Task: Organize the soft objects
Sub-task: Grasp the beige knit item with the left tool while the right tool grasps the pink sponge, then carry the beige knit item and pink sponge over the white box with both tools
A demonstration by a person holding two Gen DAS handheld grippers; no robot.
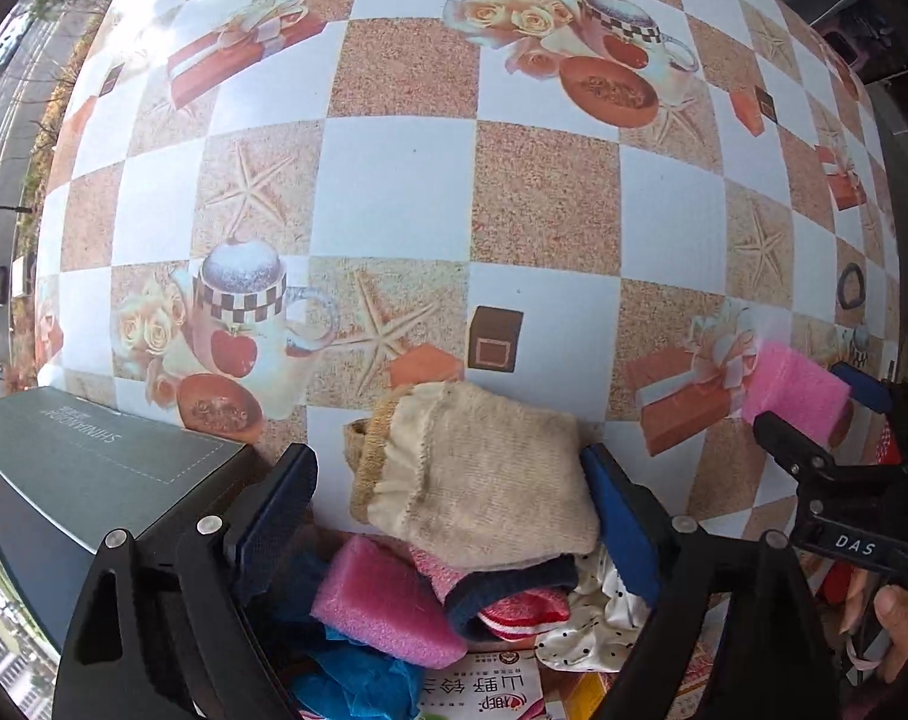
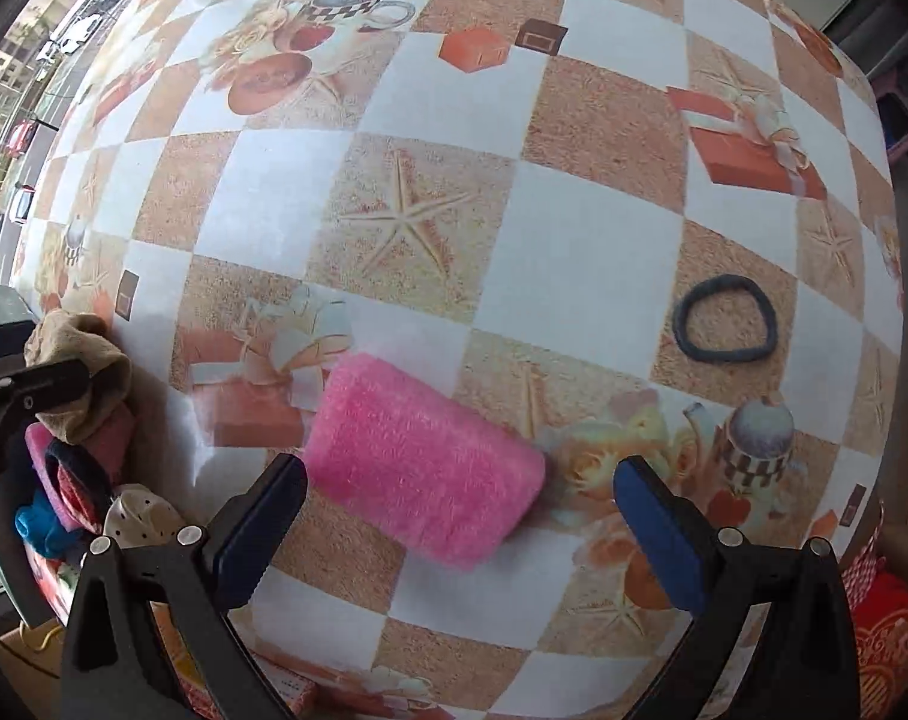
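A beige knitted sock (image 1: 478,480) lies on top of a heap of soft things: a pink sponge (image 1: 382,606), a navy and red cloth (image 1: 514,600), a white dotted cloth (image 1: 598,630) and a blue cloth (image 1: 358,684). My left gripper (image 1: 445,468) points down over the sock with its jaws wide. The right pad is at the sock's edge and the left pad stands apart from it. My right gripper (image 2: 460,468) is open around a second pink sponge (image 2: 424,480), which lies flat on the checkered tablecloth (image 2: 454,90); neither pad touches it.
A grey box (image 1: 94,474) lies left of the heap. A black hair tie (image 2: 724,318) rests on the cloth to the right of the sponge. A printed package (image 1: 484,699) shows under the heap. A hand (image 1: 898,618) holds the right gripper.
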